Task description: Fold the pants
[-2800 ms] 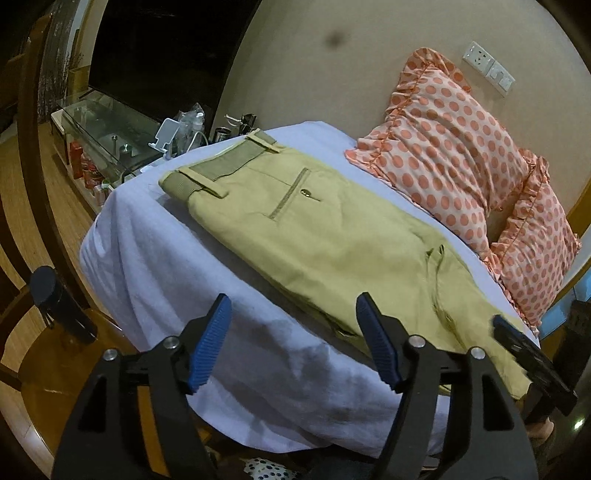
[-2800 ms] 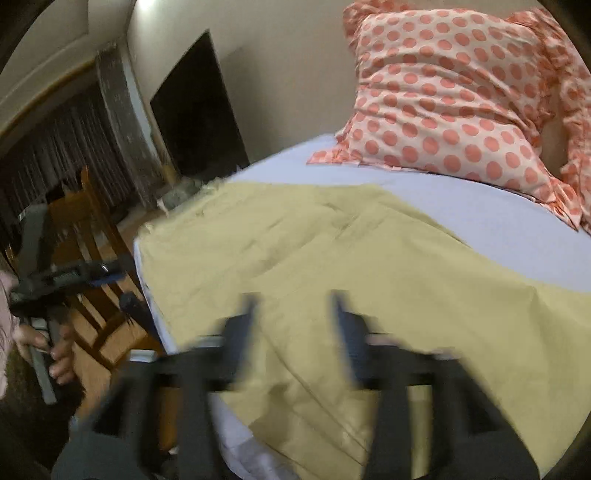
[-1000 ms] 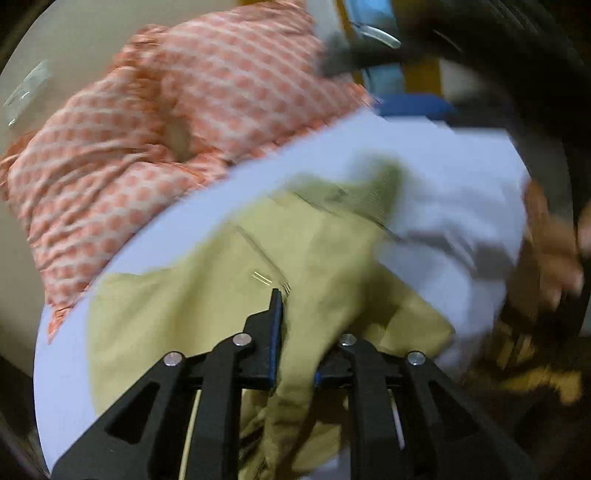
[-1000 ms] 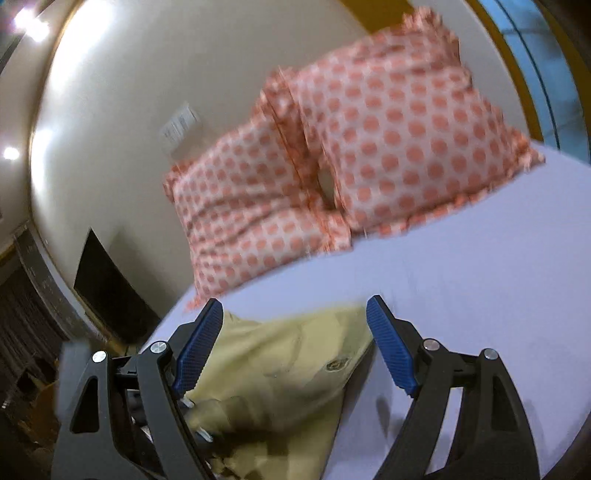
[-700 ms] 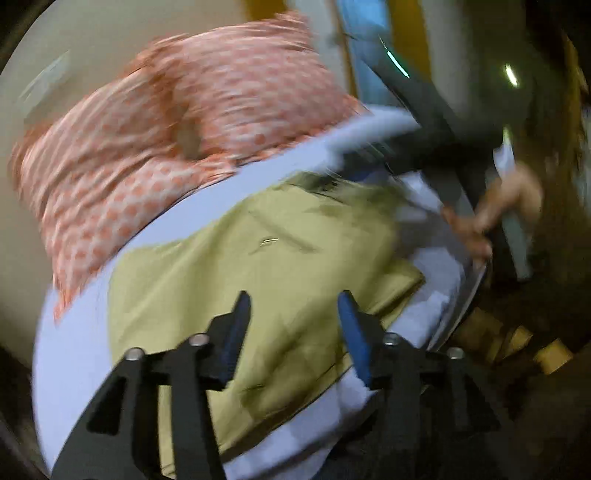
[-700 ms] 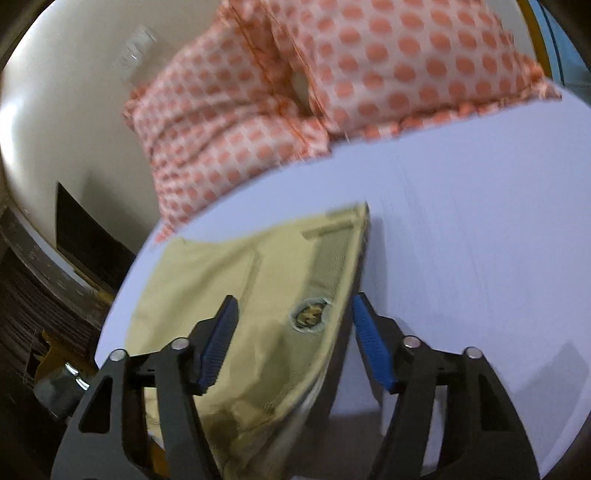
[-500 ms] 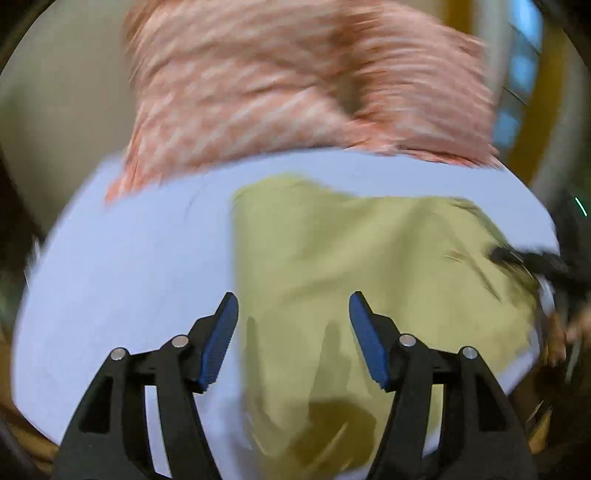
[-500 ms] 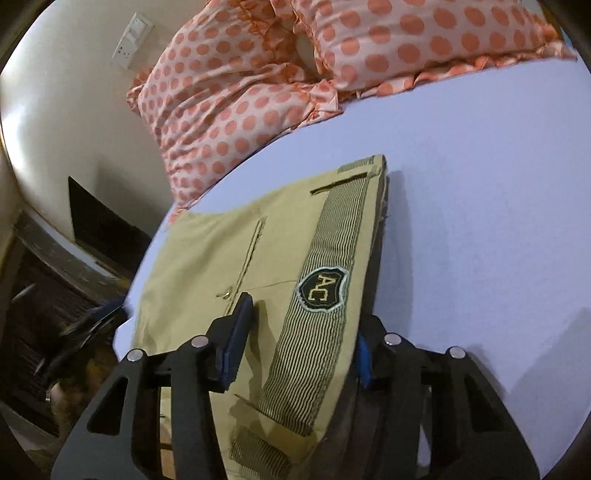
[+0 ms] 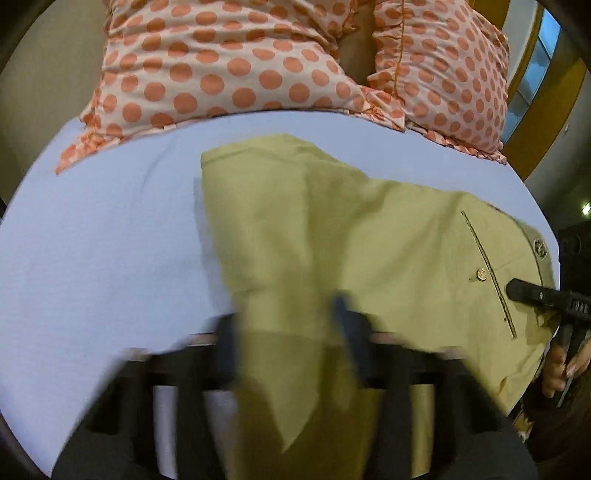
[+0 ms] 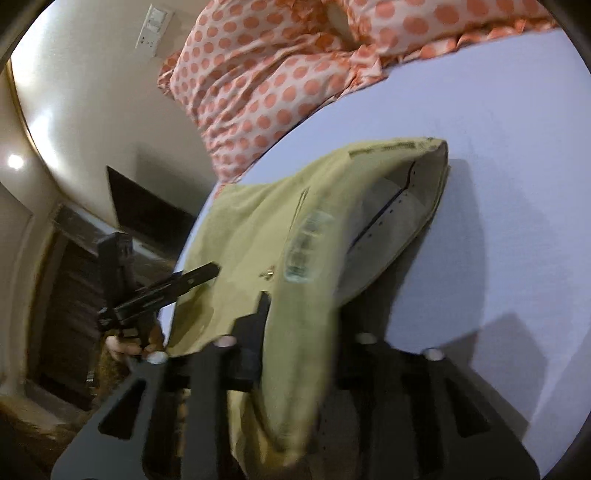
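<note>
Khaki pants point(image 9: 388, 240) lie folded on the pale blue bed sheet point(image 9: 96, 251). My left gripper point(image 9: 284, 332) is blurred and closed on the folded left edge of the pants, which rises between its fingers. In the right wrist view my right gripper point(image 10: 299, 332) is shut on the waistband end of the pants point(image 10: 266, 236) and lifts it, so the striped inner waistband and light lining show. The right gripper also shows at the right edge of the left wrist view point(image 9: 535, 295), over the back pocket.
Two orange polka-dot pillows point(image 9: 229, 62) lean against the wall behind the pants. The bed edge runs along the near side, with a dark TV point(image 10: 147, 214) and wooden furniture beyond it. A wall socket point(image 10: 151, 26) is above the pillows.
Both grippers were open over the pants half a second ago; now each has closed on fabric. The right one has lifted the waistband end off the sheet.
</note>
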{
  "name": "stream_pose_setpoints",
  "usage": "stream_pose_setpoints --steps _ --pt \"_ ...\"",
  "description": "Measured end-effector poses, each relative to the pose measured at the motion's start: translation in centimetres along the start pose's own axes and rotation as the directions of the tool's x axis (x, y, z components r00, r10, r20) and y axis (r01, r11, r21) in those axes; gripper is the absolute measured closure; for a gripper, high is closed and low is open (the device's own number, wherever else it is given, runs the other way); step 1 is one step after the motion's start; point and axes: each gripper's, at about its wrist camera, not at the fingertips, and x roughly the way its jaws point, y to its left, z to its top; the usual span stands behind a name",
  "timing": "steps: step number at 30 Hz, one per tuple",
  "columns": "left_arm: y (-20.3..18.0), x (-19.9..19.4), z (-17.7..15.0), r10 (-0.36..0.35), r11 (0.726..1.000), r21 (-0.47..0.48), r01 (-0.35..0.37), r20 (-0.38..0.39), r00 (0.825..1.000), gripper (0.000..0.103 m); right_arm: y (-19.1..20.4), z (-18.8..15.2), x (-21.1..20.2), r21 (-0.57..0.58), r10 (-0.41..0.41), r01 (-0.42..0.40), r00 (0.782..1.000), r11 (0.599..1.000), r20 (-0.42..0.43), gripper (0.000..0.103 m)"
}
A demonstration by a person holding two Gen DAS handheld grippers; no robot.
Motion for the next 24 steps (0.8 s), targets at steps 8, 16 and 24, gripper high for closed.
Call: stream_pose_setpoints --steps 8,16,24 --pt "-2.0 -0.7 7.6 0.013 0.998 0.063 -0.023 0.168 0.986 0.093 2.2 8.9 -1.6 -0.081 -0.016 0.031 0.983 0.996 0.181 0.086" --pt "-2.0 3.7 10.5 0.206 0.975 0.052 -0.217 0.159 0.966 0.079 -0.8 11.1 -0.2 -0.047 -0.471 0.490 0.857 0.871 0.208 0.058" --pt "-5.5 1.6 6.7 -0.010 0.997 0.083 -0.001 0.139 0.990 0.050 3.2 7.9 2.1 -0.154 -0.355 0.373 0.926 0.915 0.130 0.038"
